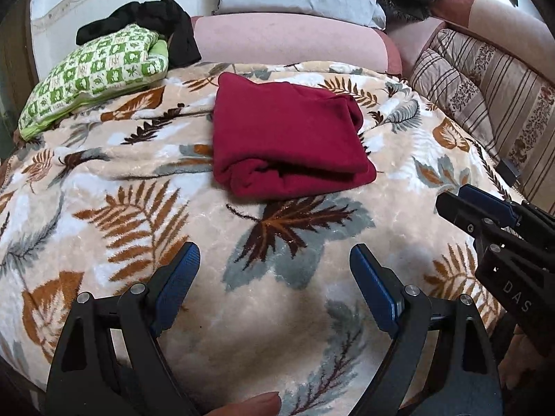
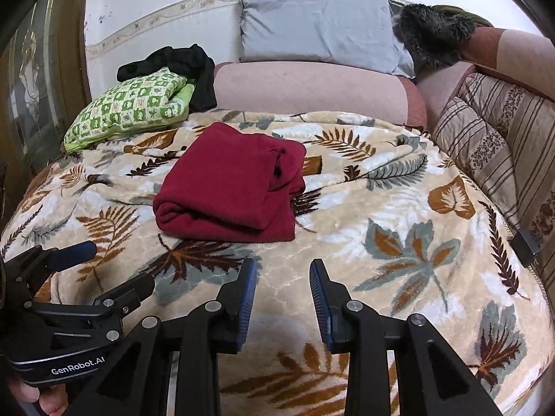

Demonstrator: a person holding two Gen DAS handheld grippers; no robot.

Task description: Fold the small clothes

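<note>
Item 1: red garment (image 1: 291, 138), folded into a thick rectangular bundle. It lies on the leaf-print blanket (image 1: 180, 228) covering the bed, and serves as the landmark here. Nothing touches it. Its right end shows loose rolled layers and a dark open fold; its near edge is a rounded, doubled hem.

Item 2: left tool (image 1: 274, 277), on the near side of the red garment and apart from it. Jaws spread wide, released, nothing between them but blanket.

Item 3: right tool (image 2: 282, 286), also on the near side of the red garment, to the right of the left tool. Jaws part-way apart with a narrow gap, holding nothing.

Item 4: green checked cushion (image 1: 93, 76), beyond the red garment and to its left, with a black garment (image 1: 166, 24) heaped against it.

Item 5: grey pillow (image 2: 322, 27) and pink bolster (image 2: 312, 86), beyond the red garment against the wall.

Condition: the fold appears finished, or nearly so.

Risks, as judged:
- The loose right end could spring open if the bundle is lifted by 1 edge only.
- A pinch on the top layer alone would peel the fold apart.
- The plush blanket may catch in a tool closing low, dragging the bundle.
- The black garment, if taken next, may snag the cushion.
</note>
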